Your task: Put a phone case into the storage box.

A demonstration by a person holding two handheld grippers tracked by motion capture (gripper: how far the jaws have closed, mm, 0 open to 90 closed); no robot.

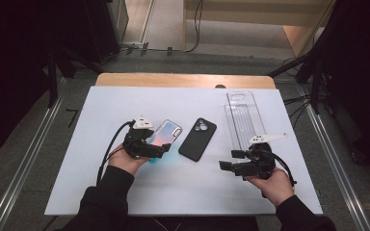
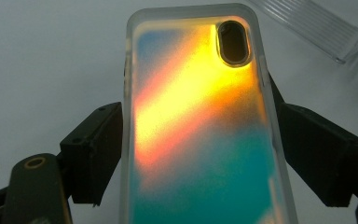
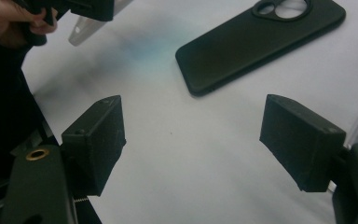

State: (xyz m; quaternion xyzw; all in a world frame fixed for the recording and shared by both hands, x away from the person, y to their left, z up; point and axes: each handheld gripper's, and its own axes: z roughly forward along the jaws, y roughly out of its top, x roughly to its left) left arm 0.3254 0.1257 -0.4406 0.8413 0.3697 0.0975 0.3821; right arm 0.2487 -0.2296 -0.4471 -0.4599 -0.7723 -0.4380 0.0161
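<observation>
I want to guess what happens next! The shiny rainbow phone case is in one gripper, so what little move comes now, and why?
Probably the left gripper, shut on the iridescent case, carries it toward the clear tray. The right gripper is open and holds nothing.

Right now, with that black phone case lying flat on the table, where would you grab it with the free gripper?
Probably across its two long edges, near the middle. The black phone case lies flat and thin, so the open right gripper would come from above, jaws straddling its narrow width, clear of the camera cutout at its far end.
</observation>
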